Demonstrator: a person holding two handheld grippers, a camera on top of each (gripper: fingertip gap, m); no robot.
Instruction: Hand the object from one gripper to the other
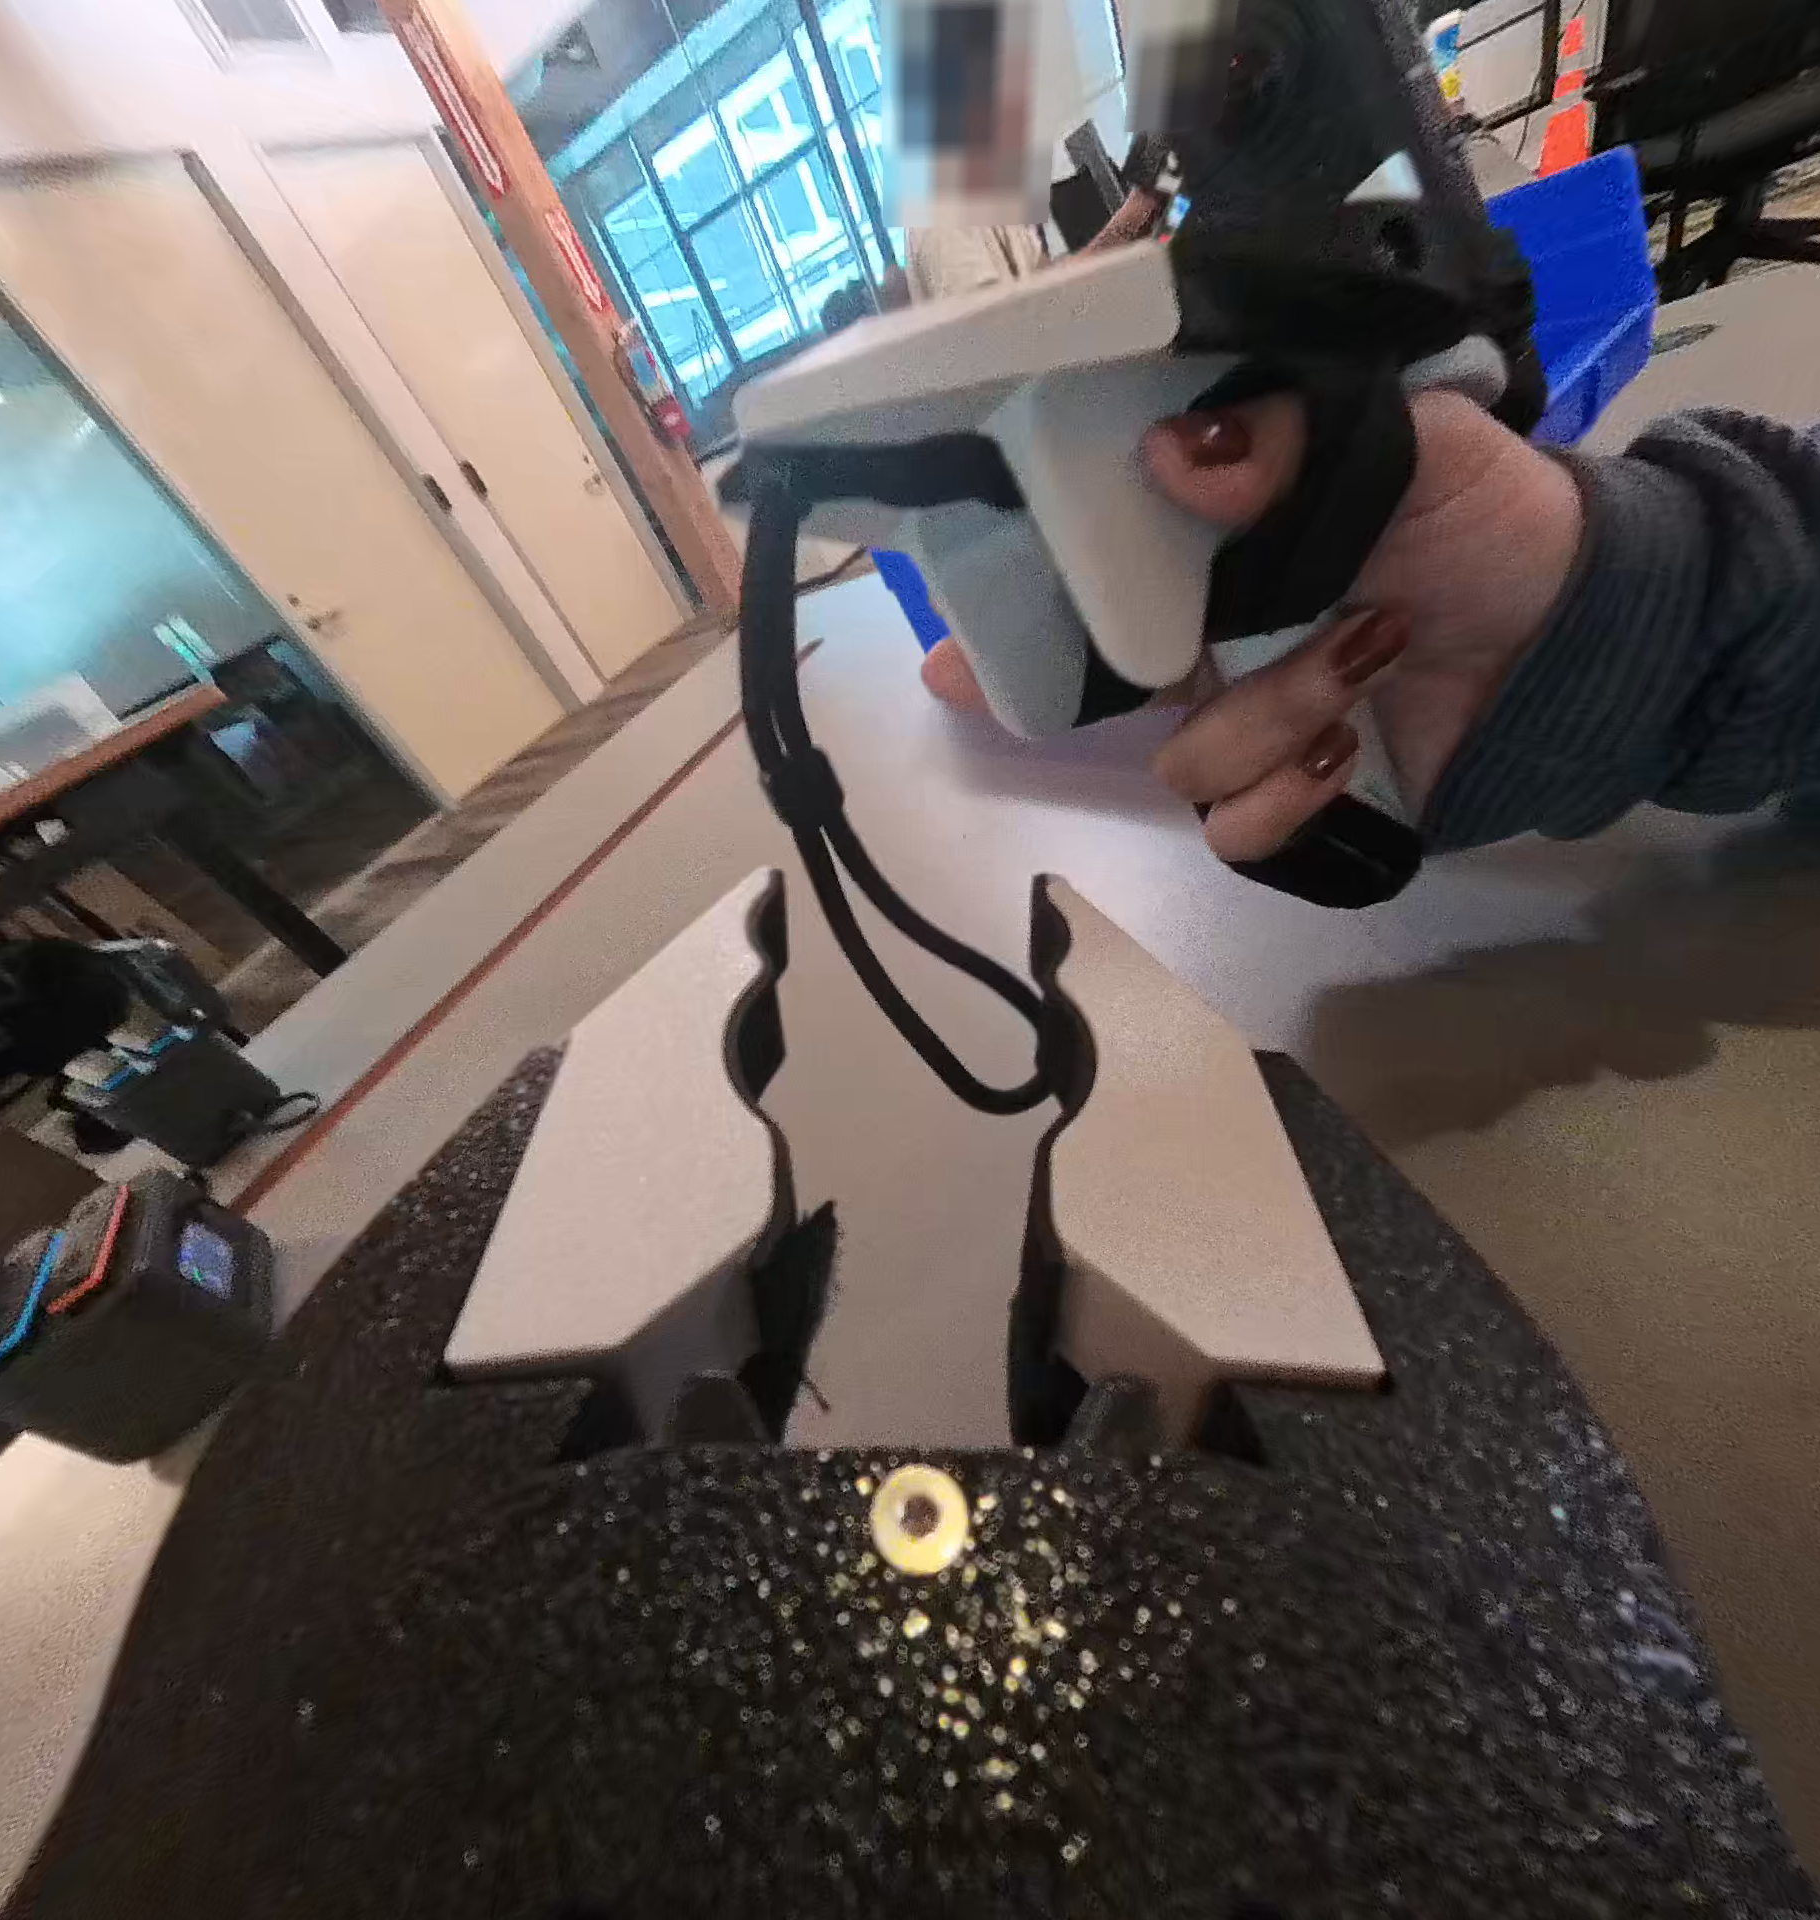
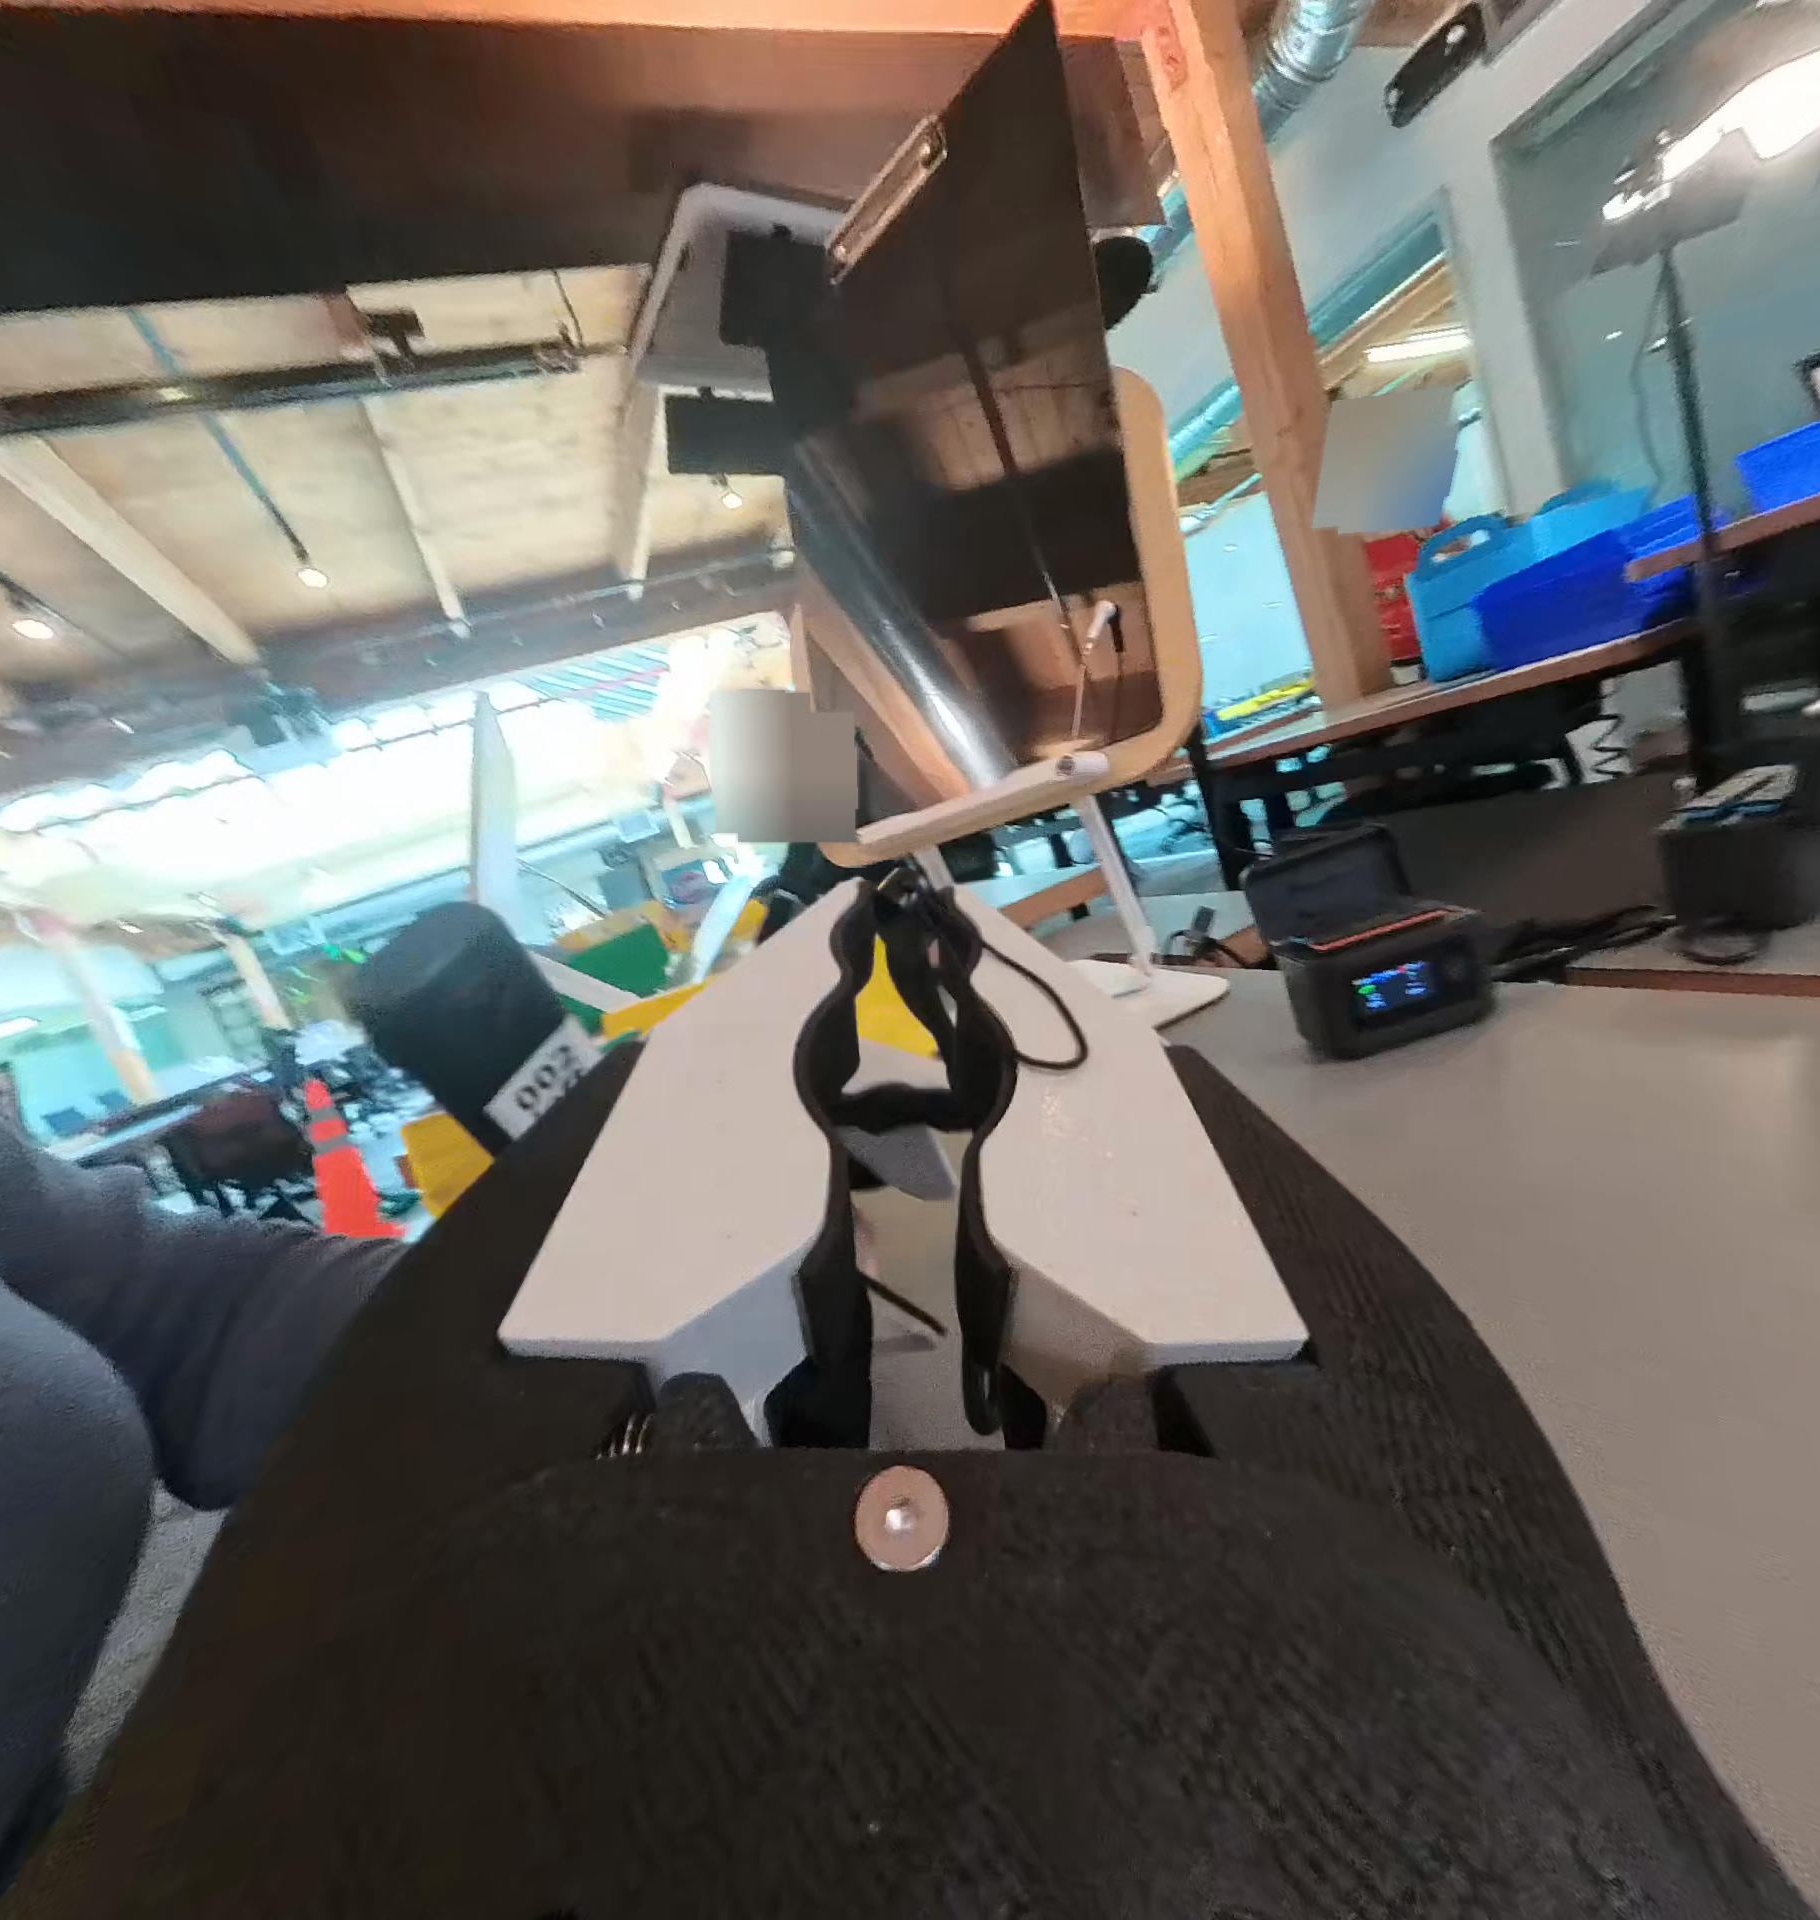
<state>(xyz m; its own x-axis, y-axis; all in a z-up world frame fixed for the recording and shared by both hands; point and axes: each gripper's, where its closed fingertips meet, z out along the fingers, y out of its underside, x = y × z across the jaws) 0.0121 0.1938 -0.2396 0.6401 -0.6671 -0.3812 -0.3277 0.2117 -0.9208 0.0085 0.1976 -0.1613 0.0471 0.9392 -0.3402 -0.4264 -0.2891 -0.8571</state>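
Left wrist view: the left gripper (image 1: 911,997) gapes wide, the black cord loop (image 1: 890,935) dangling between its fingers from the right gripper (image 1: 771,457) above the worktop (image 1: 1508,1195); closing off-centre could miss the thin cord.

Right wrist view: the right gripper (image 2: 901,914) pinches the cord (image 2: 989,977) at its tips; an early release would drop it.

Cord (image 1: 781,665) hangs from right hand-held gripper (image 1: 771,457) into left hand-held gripper (image 1: 906,904)

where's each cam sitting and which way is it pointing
Left wrist view: sits on the left tongs, looking along their open fingers across the grey table at the right tongs, which pinch a black cord loop; a hand and sleeve show.
Right wrist view: sits on the right tongs, tilted up toward ceiling and lamp; a dark sleeve shows at left.
Both views share the cord, the table and the right tongs.
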